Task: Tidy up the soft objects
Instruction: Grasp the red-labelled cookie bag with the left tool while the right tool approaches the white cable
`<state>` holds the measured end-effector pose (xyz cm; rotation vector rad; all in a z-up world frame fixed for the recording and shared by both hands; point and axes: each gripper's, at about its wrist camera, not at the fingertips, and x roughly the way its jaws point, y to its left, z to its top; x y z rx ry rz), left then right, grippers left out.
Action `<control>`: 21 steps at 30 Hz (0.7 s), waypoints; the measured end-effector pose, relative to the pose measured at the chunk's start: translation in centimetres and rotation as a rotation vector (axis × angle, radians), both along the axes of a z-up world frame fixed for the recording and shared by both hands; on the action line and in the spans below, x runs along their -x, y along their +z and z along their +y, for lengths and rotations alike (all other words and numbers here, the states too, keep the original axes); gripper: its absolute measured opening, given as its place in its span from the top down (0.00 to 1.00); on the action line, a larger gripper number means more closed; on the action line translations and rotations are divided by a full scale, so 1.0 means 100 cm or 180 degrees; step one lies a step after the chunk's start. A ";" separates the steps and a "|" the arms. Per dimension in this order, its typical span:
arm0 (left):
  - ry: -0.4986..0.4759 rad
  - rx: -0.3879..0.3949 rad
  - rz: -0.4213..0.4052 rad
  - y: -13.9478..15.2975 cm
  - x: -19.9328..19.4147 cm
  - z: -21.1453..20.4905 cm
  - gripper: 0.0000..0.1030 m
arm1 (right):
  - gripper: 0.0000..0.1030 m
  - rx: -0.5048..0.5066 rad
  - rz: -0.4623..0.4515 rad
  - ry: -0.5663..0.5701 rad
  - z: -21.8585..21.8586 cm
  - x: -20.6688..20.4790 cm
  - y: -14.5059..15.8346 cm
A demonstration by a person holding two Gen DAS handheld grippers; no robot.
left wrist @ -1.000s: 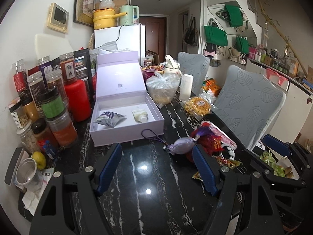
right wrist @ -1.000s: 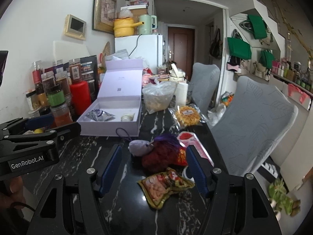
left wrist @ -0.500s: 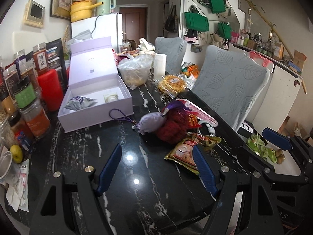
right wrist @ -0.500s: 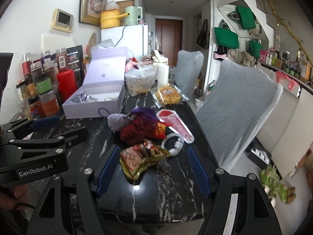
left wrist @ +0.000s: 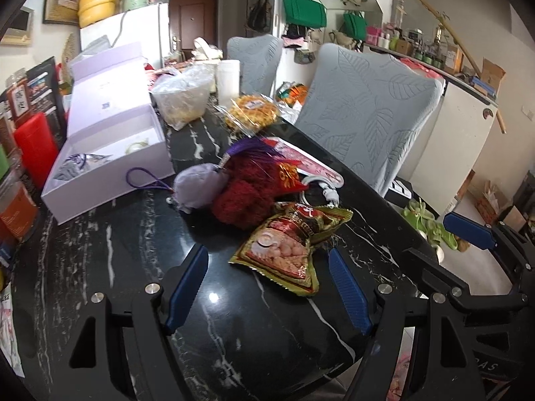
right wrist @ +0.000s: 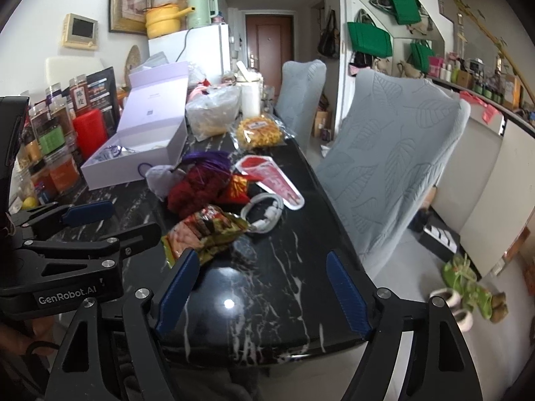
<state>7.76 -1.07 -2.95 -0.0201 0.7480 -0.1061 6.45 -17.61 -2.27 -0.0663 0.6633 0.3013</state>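
Approach is the step judged to be in hand: nothing soft is held yet.

In the left wrist view, the left tongs (left wrist: 267, 284) are seen parted to a middling gap with nothing between the pads, poised over the near part of the black marble bench (left wrist: 117, 260). Just beyond the tips lies a crinkled snack packet (left wrist: 287, 250); farther off sit a dark red fluffy bundle (left wrist: 244, 197) and, touching its left side, a lilac pouch (left wrist: 197, 187) with a purple cord. The open lilac box (left wrist: 110, 153) stands far left, just beside the pouch, and two small items are already seen inside it. The box is judged the likely destination. A white coiled cable (left wrist: 321, 187) lies just right of the red bundle.

In the right wrist view, the right tongs (right wrist: 262, 287) are seen empty over bare bench near its front edge, their jaws opening. The snack packet sits beside the left pad, and the left tongs intrude at the left. For the next move, a reach past the packet to pouch or bundle is called for; the cable and the crowded jars (right wrist: 50, 133) at far left could be snagged.
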 end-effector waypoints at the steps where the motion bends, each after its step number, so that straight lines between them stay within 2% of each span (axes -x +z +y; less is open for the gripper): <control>1: -0.0031 -0.0004 0.0033 -0.003 -0.004 -0.002 0.27 | 0.23 -0.0005 0.0026 -0.0006 -0.002 -0.002 -0.002; 18: -0.0318 -0.0045 0.0512 -0.046 -0.063 -0.021 0.27 | 0.23 -0.0119 0.0425 -0.0172 -0.025 -0.063 -0.035; 21: -0.0370 -0.0163 0.0509 -0.050 -0.067 -0.027 0.27 | 0.23 -0.0093 0.0482 -0.0209 -0.029 -0.071 -0.040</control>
